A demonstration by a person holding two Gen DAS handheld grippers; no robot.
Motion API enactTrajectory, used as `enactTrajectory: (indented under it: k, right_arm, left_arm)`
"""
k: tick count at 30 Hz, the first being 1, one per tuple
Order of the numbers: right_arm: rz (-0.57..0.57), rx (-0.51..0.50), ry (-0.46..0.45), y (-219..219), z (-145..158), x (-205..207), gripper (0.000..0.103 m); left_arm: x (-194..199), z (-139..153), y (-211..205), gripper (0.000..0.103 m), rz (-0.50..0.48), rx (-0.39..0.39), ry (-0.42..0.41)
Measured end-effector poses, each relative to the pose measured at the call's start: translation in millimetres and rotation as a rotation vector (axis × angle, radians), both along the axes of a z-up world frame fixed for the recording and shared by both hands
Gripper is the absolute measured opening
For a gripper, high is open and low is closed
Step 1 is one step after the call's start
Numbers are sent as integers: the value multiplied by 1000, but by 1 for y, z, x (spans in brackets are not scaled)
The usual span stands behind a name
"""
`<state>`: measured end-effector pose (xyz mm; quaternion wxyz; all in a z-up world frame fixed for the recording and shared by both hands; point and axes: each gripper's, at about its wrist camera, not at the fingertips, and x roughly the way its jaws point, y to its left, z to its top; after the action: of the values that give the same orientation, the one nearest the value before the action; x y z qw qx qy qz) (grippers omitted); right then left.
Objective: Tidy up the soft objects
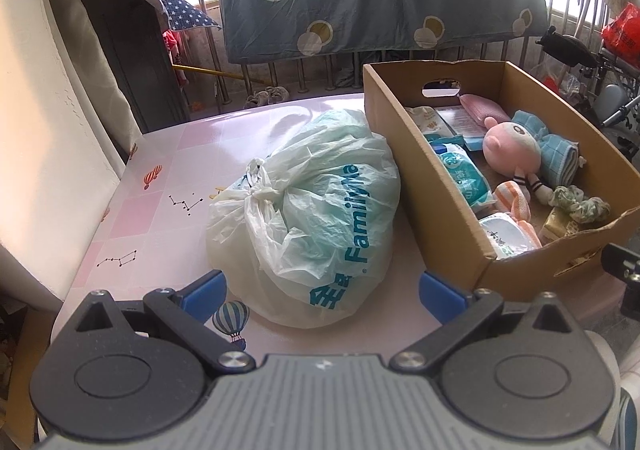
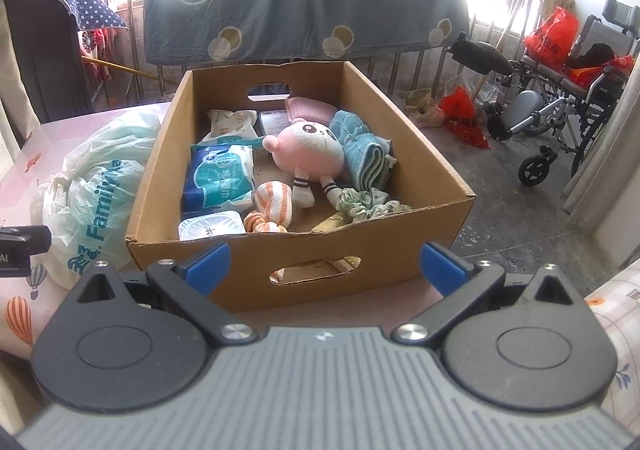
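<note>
- Left gripper [image 1: 322, 292]: the blue-tipped jaws stand wide apart and hold nothing. They hover over the near edge of the pink patterned tablecloth [image 1: 160, 210], aimed at the knotted white-and-teal plastic shopping bag [image 1: 316, 218].
- Right gripper [image 2: 324, 266]: the jaws are likewise spread and empty, facing the near wall of the open brown cardboard box [image 2: 304, 250].
- Location of work items: the bag lies on the table at 12 o'clock from the left gripper, touching or just beside the box wall at its 3 o'clock. Inside the box lie the pink round-headed plush toy [image 2: 308, 150], the folded light-blue towel [image 2: 366, 154], the blue-and-white tissue pack [image 2: 220, 178], the orange-striped cloth [image 2: 276, 202] and the green scrunchie [image 2: 368, 204].
- Step in hand (judgement): the bag is the only soft item outside the box, so it is probably the next to be picked up and placed.
- Grip point: close the left jaws on the tied knot [image 1: 258, 192] at 11 o'clock on the bag. The bunched film there should resist slipping; the smooth bulging side would likely slide out or tear.
- Approach: come in low and level, with the knot centred between the jaws before closing.
- Lift: raise straight up until the bag clears the box rim, then carry toward 3 o'clock.
- Placement: floor space in the box is scarce. The bag may need to rest on top of the contents.
- Right gripper role: steady the box wall if the box shifts.
</note>
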<state>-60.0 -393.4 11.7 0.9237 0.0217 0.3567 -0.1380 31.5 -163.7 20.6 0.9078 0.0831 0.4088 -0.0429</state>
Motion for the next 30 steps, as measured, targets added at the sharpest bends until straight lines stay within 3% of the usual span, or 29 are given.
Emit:
enactTrajectory:
  k: [30]
  right_arm:
    - [16,28,37,0,-2,8,102]
  left_arm:
    - [4,-4,4,103,20,-7,22]
